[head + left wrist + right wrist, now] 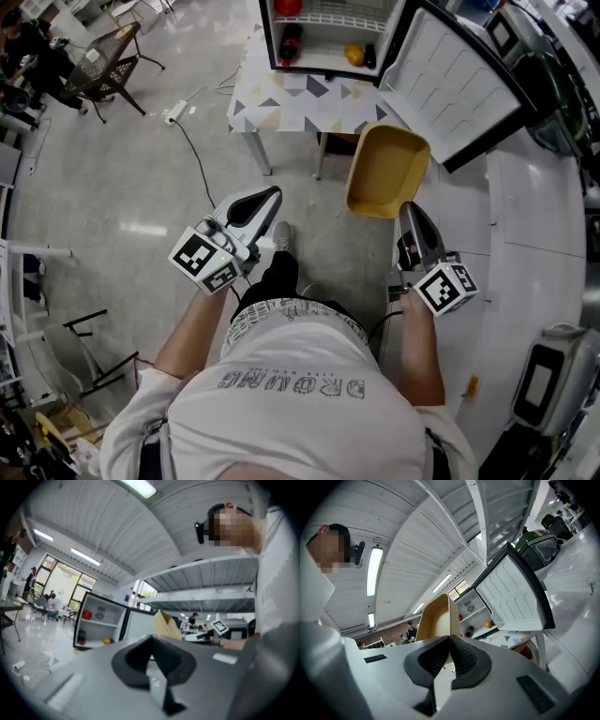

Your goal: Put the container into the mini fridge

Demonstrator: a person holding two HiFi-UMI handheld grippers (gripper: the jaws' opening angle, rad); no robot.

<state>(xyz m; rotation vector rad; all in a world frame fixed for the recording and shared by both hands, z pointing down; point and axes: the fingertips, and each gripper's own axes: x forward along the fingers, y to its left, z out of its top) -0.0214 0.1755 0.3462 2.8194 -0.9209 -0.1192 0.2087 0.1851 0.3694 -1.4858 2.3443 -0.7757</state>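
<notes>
In the head view my right gripper [409,210] is shut on the near rim of the yellow container [386,169], an empty tub tilted up on edge over the floor. The mini fridge [328,37] stands on a patterned table [281,101] ahead, its white door [459,80] swung open to the right. In the right gripper view the container [436,618] rises from the right gripper [449,640], with the fridge [474,616] beyond. My left gripper [273,196] hangs at the left, shut and empty. In the left gripper view the left gripper [151,640] points toward the fridge [98,620].
Inside the fridge sit a red item [288,7], a dark bottle [290,44] and an orange fruit [354,55]. A white counter [539,244] with appliances runs along the right. A chair [108,61], a power strip [174,112] and its cable lie on the floor at left.
</notes>
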